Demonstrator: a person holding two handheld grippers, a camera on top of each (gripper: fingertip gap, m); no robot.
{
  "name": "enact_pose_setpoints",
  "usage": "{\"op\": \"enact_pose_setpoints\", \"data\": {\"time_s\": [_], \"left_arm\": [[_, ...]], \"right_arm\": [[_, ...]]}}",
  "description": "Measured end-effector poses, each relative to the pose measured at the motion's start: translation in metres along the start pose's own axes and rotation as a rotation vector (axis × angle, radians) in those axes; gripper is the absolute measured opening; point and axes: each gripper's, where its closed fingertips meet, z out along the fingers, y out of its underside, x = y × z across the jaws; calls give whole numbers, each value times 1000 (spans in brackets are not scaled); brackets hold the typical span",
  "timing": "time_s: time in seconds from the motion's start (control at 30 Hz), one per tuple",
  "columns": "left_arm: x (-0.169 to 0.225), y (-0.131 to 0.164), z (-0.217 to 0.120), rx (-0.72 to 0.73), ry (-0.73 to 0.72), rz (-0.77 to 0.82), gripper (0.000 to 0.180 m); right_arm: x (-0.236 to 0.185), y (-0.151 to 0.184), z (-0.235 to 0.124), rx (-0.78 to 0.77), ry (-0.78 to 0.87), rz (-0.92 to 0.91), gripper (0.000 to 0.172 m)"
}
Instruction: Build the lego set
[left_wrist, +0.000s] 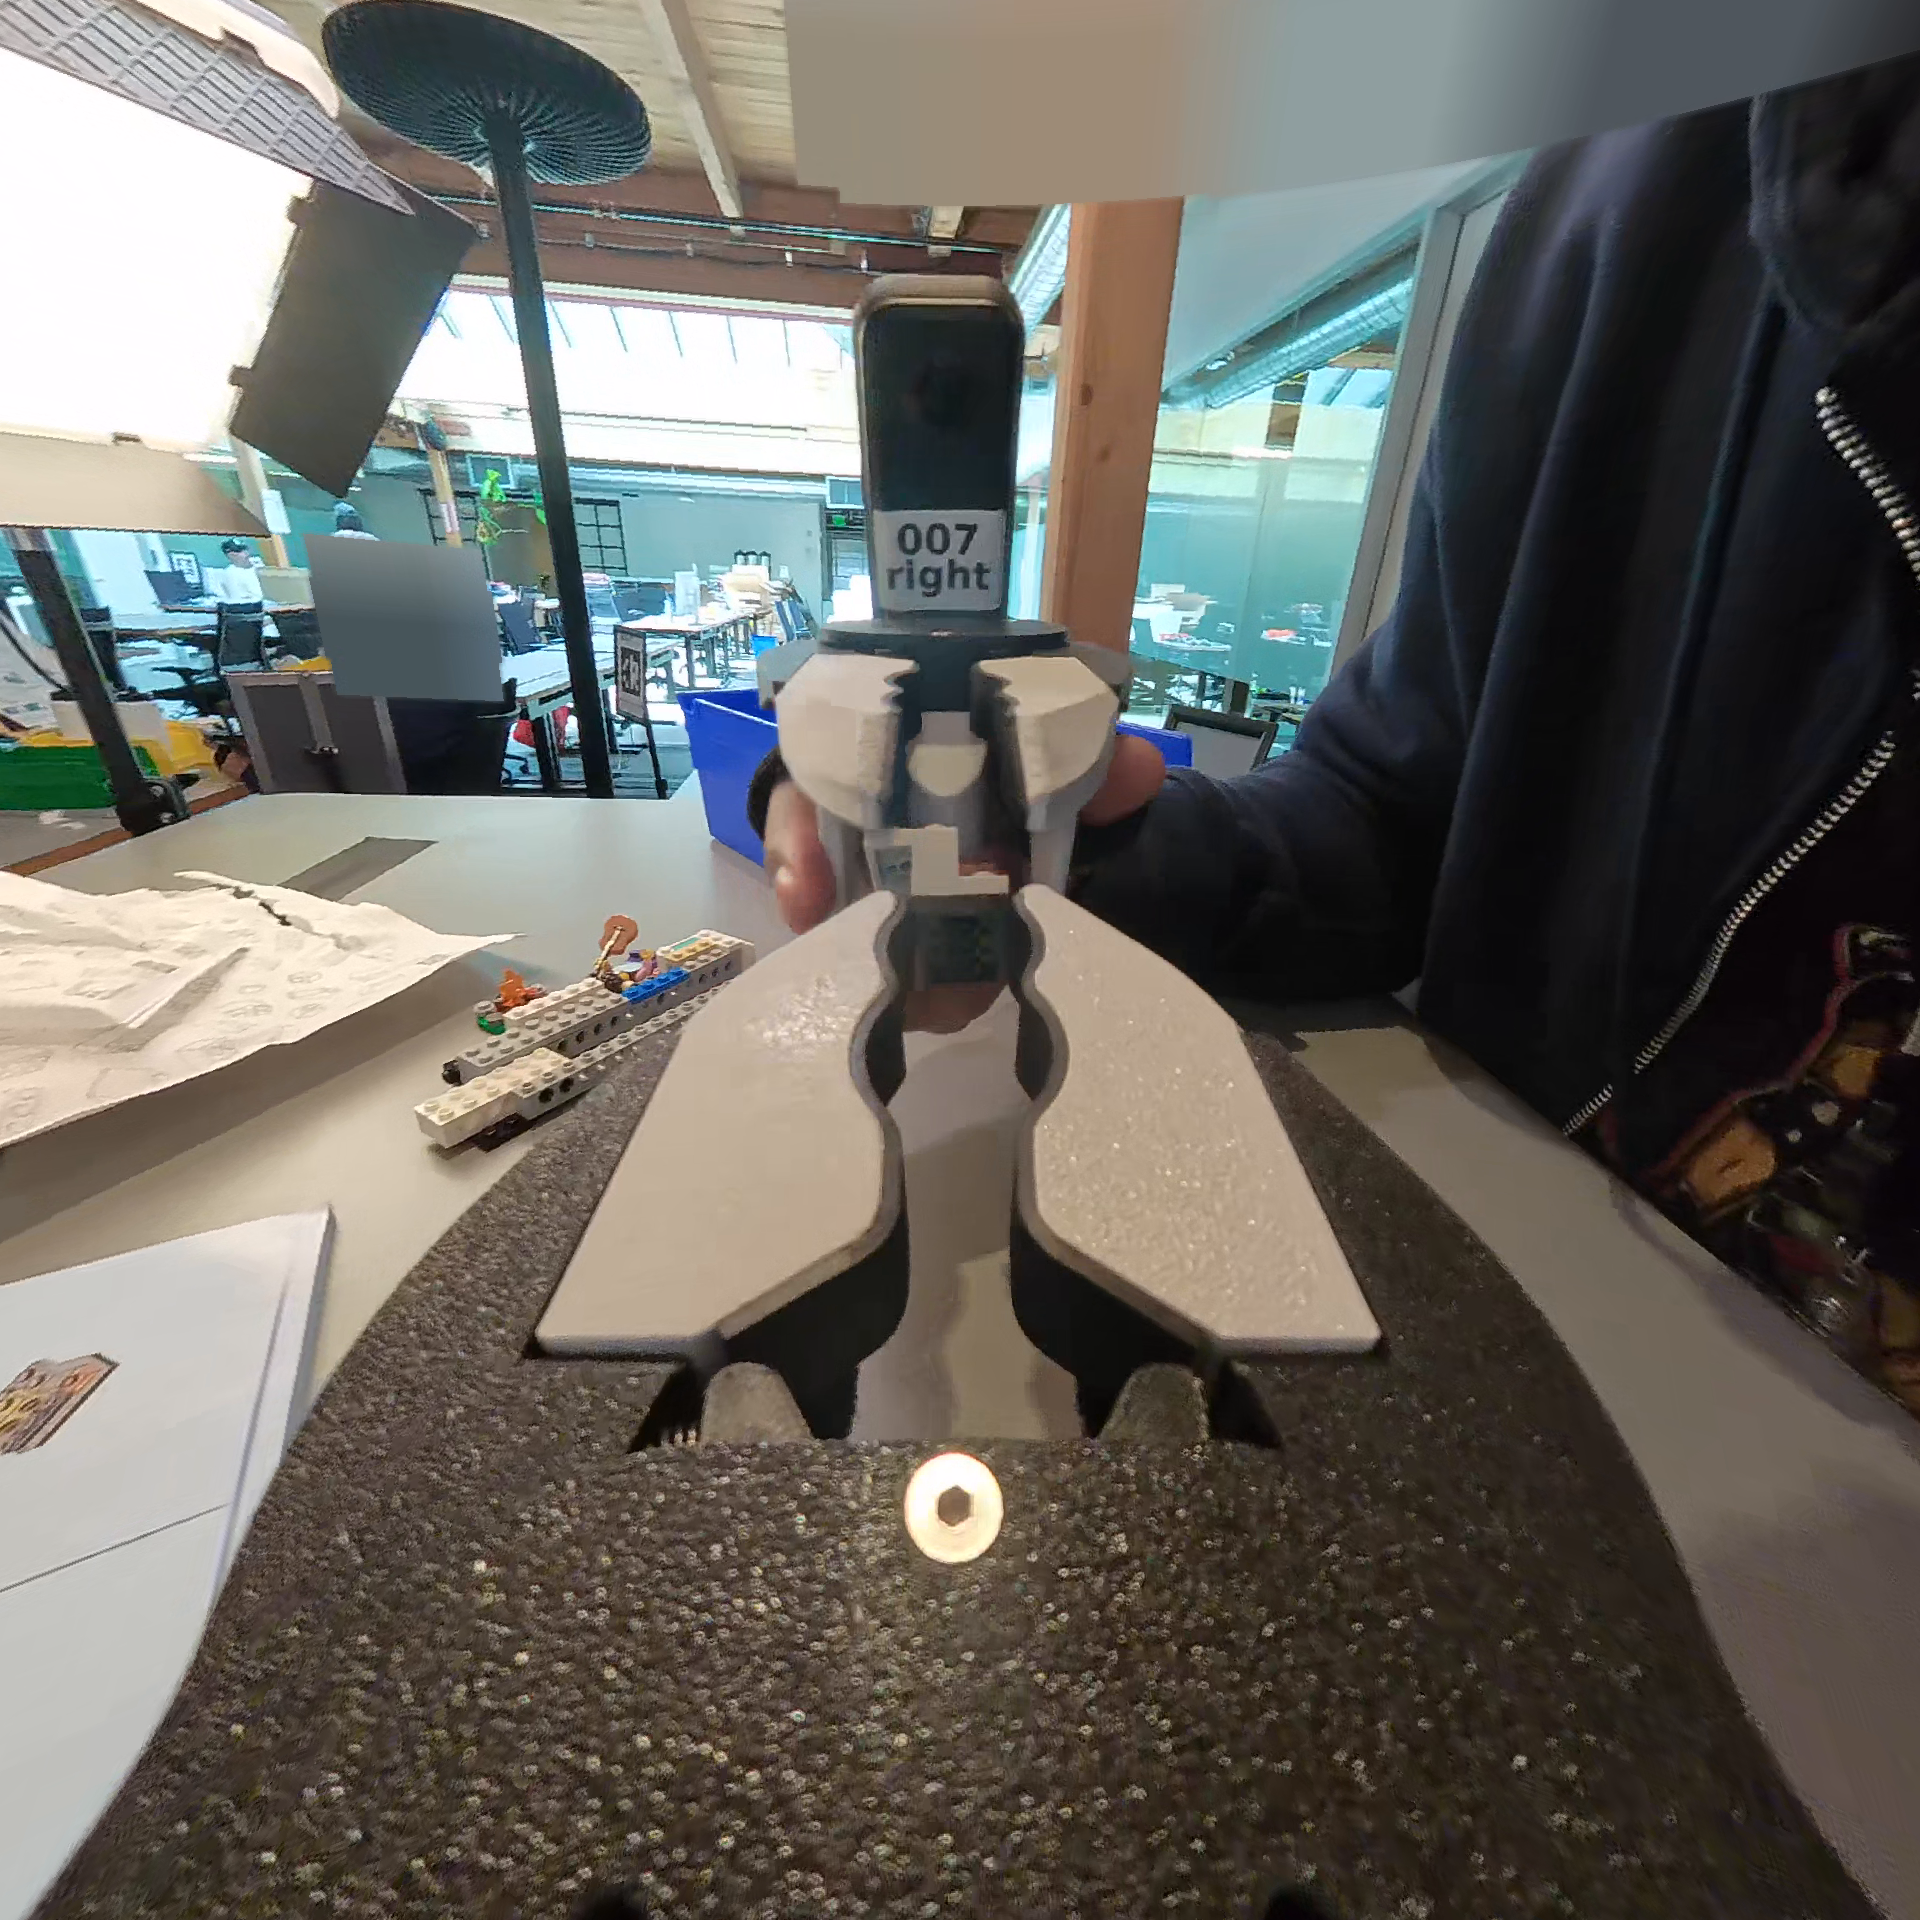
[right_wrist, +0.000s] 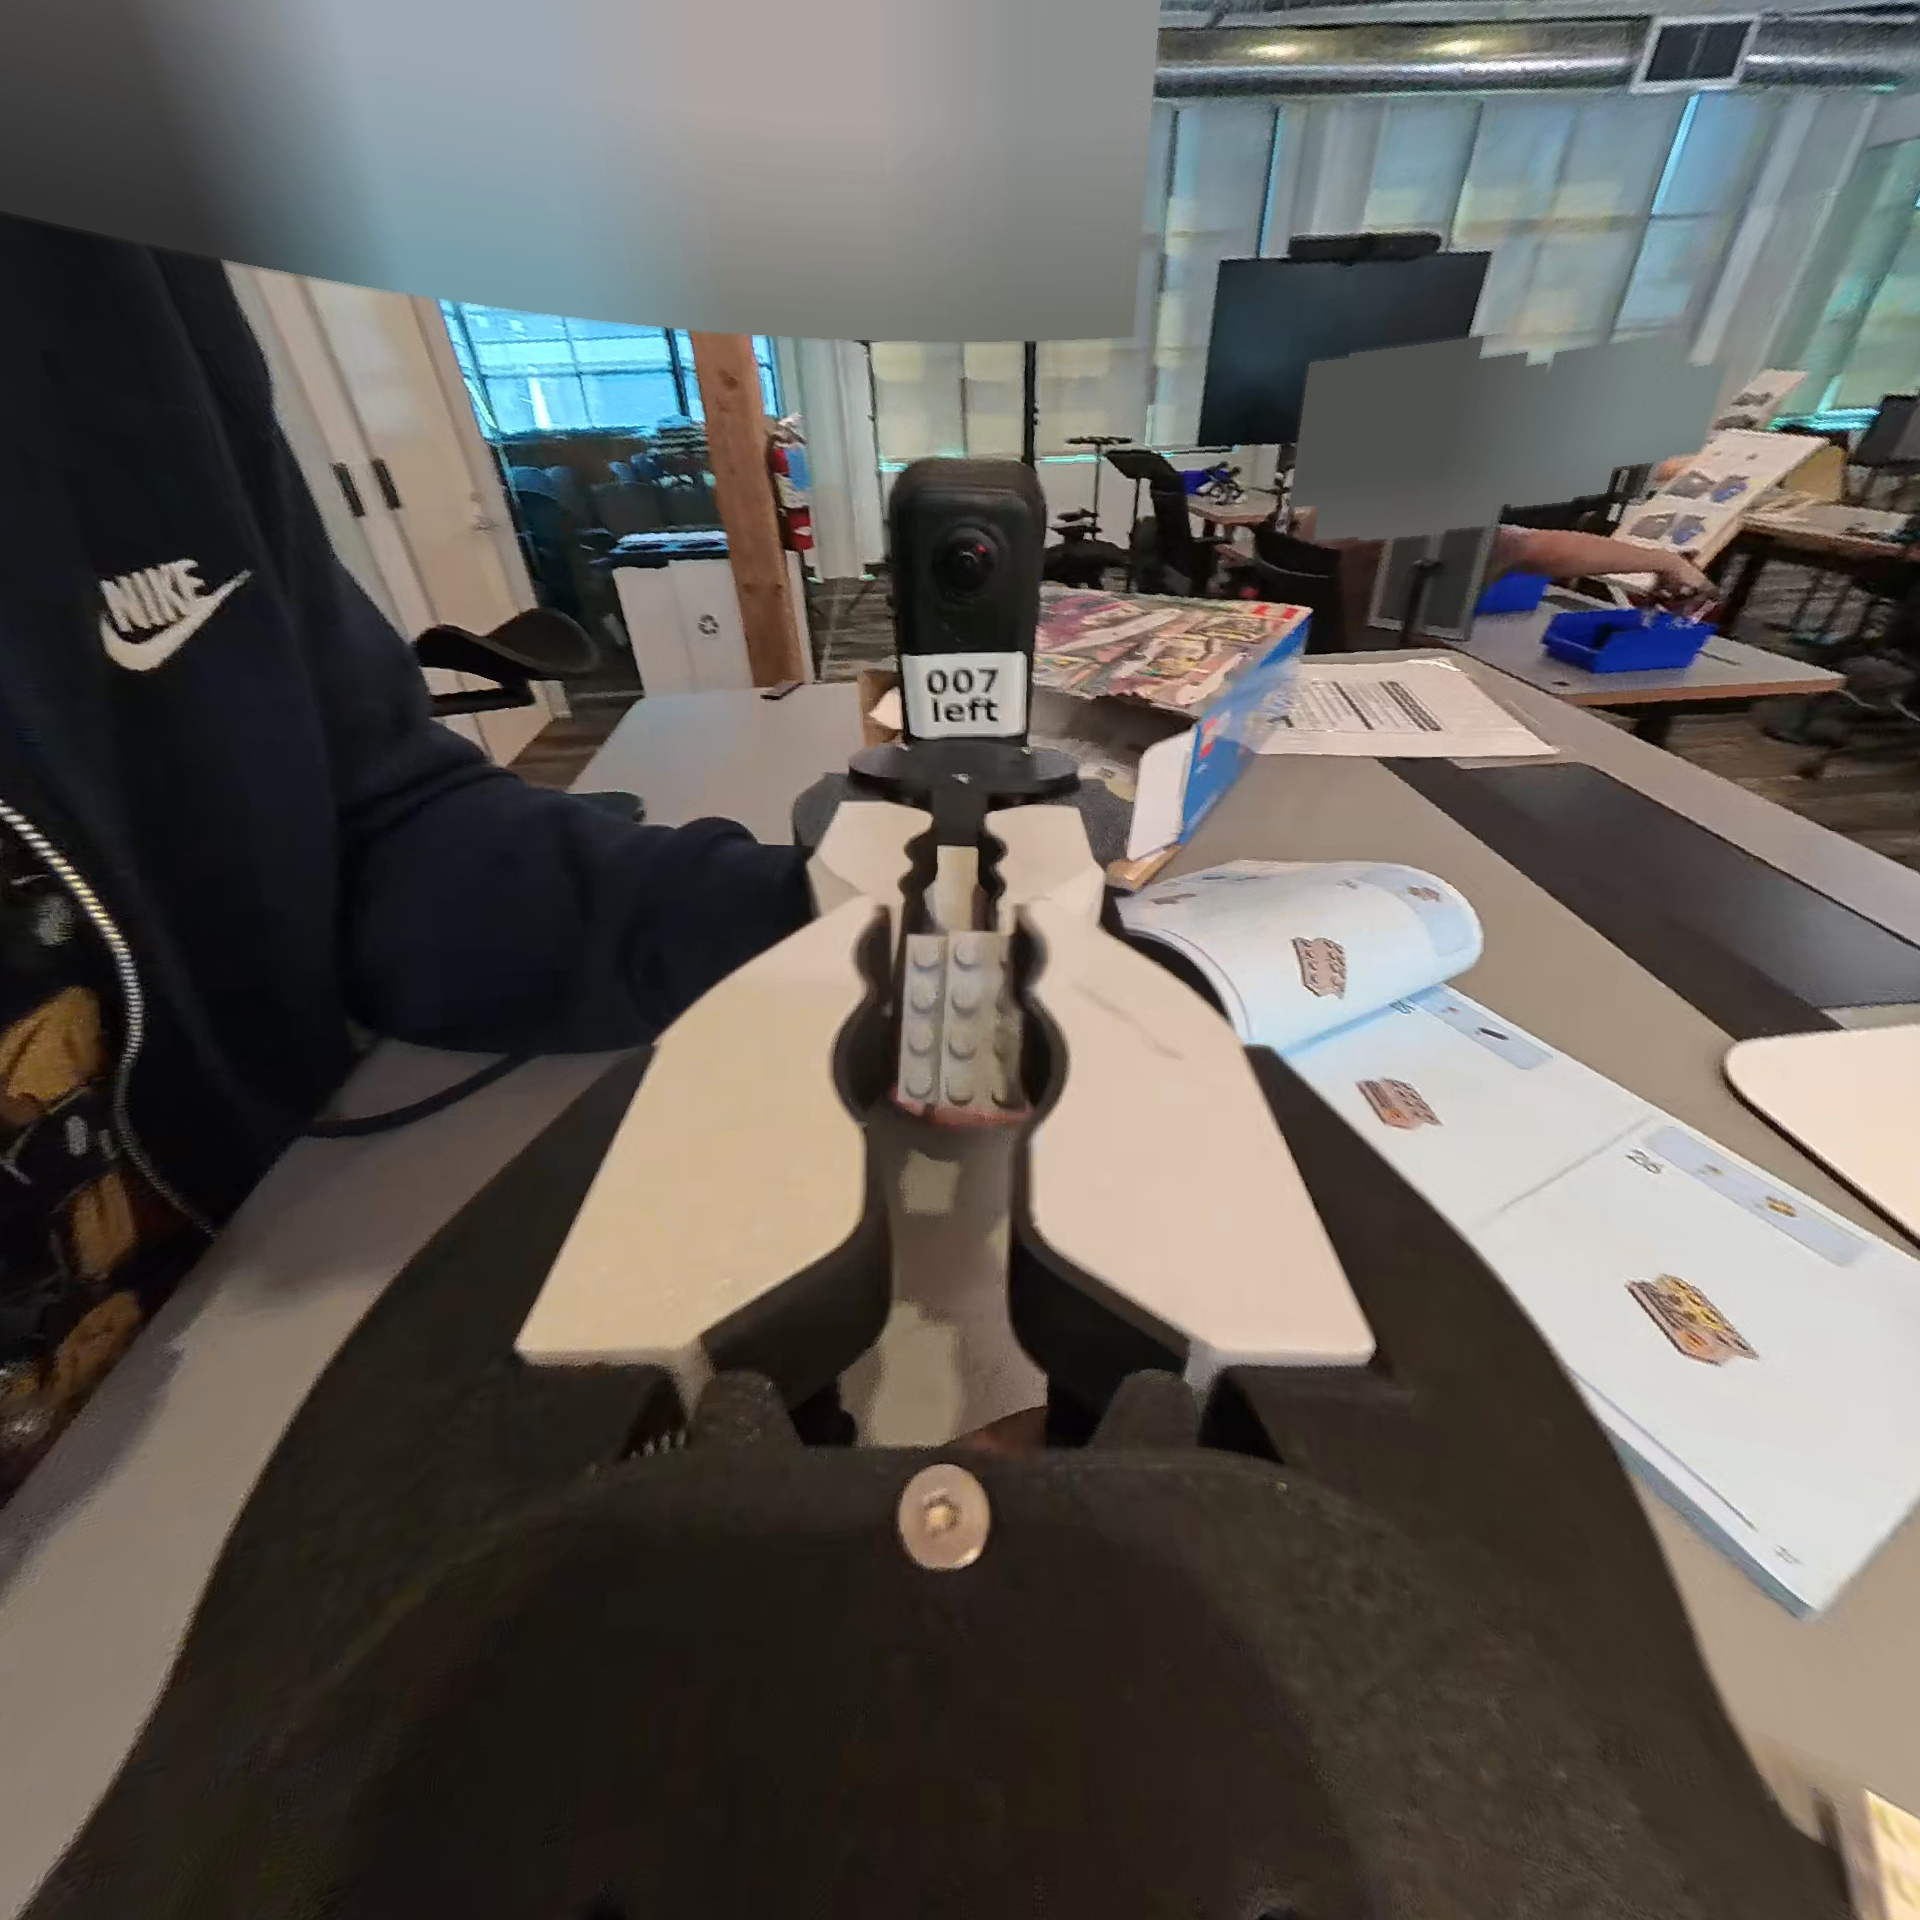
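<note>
Both grippers meet nose to nose at frame centre over the counter (right_wrist: 1558, 935): right gripper (right_wrist: 954, 1023) fingers clench a grey studded brick assembly (right_wrist: 954, 1029), long axis along the fingers, while left gripper (left_wrist: 951, 951) fingers grasp its far end.

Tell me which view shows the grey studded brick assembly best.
The right wrist view: the grey brick assembly lies stud-side up between the right tool, both stud rows plain. The left wrist view shows only its dark end face between the left tool's tips, with a white piece above.
</note>
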Motion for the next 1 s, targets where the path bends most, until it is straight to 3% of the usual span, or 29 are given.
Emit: {"op": "enact_pose_setpoints", "data": {"time_s": [0.07, 0.27, 0.37, 0.5, 0.67, 0.83, 1.0], "left_arm": [[1, 3, 2, -15, 2, 2, 17], [-3, 4, 1, -32, -18, -27, 17], [-9, 2, -4, -15, -53, -22, 17], [-10, -4, -6, 24, -61, -18, 17], [-5, -4, -4, 31, -34, -23, 17], [-25, 1, -11, -41, -177, 4, 31], [-37, -17, -25, 17, -310, 97, 35]], "right_arm": [[-4, -3, 0, 24, -23, 1, 0], [6, 0, -4, -11, 37, -1, 1], [15, 0, -10, -17, 60, 51, 21], [19, 11, -9, -47, 48, 108, 28], [16, 19, -3, -88, 56, 64, 16], [37, 48, -10, -275, 159, 101, 16], [53, 111, -16, -634, 283, 120, 16]]}}
